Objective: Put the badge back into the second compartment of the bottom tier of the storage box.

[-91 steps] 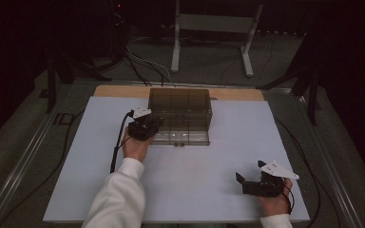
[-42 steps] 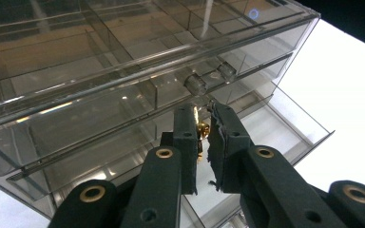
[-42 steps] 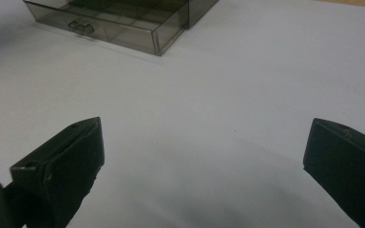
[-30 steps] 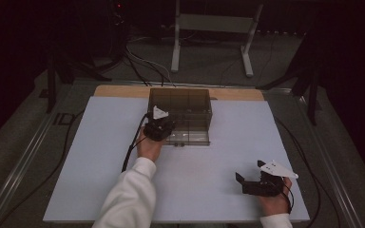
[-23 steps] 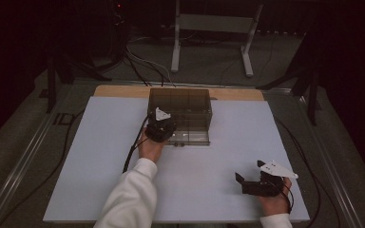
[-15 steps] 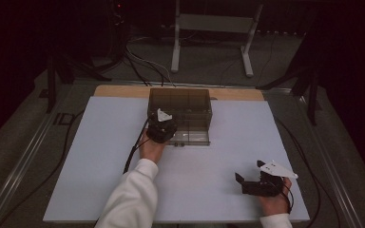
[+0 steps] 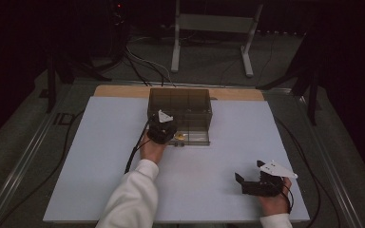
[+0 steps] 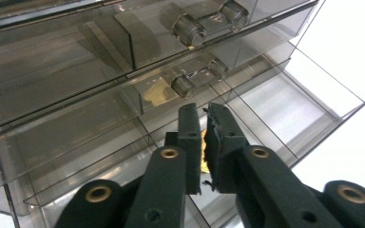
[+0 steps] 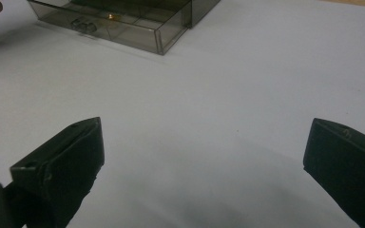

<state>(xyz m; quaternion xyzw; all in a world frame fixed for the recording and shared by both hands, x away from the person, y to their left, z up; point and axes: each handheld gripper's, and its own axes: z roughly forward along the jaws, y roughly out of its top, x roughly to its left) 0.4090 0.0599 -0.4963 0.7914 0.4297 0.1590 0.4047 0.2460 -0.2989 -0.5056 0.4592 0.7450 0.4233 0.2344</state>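
Left tongs at the open drawer of a smoked-plastic drawer box.
Jaws nearly together, having just opened slightly, a small yellow piece between them; right tongs spread wide, resting on the worktop.

High view overhead; gripper views share drawer box
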